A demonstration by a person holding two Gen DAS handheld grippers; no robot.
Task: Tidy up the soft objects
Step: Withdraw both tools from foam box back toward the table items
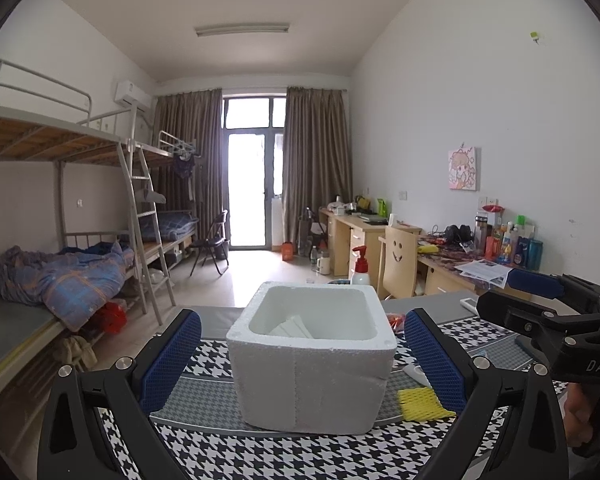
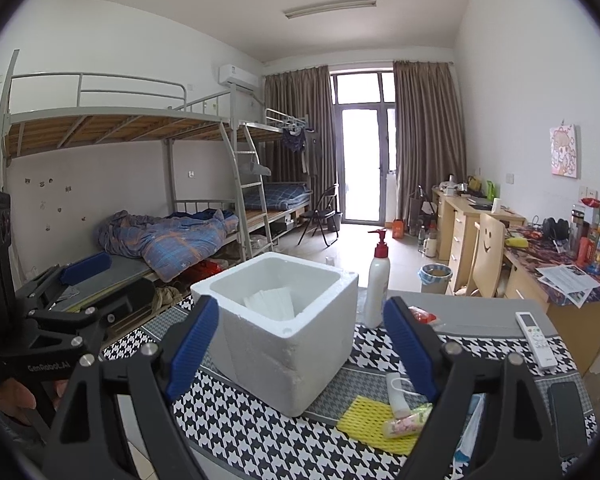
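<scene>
We see a foam box (image 1: 312,364) on the worktop (image 1: 236,452) holding white folded sheets (image 2: 274,302). Yellow mesh (image 2: 374,422) lies right of the box. Both our left tongs (image 1: 302,354) and right tongs (image 2: 302,350) stand apart, empty.

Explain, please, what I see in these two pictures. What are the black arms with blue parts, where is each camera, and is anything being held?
No robot here: a person holds a two-finger gripper in each hand, and a fisheye camera on each looks forward along its fingers. One picture comes from the left gripper, the other from the right gripper. The blue parts are finger pads. Both grippers are open and hold nothing. On the checked table cover stands a white foam box with something white inside. Beside it lie a yellow foam net, a small pink packet, a white tube, a remote control and a lotion pump bottle.
</scene>
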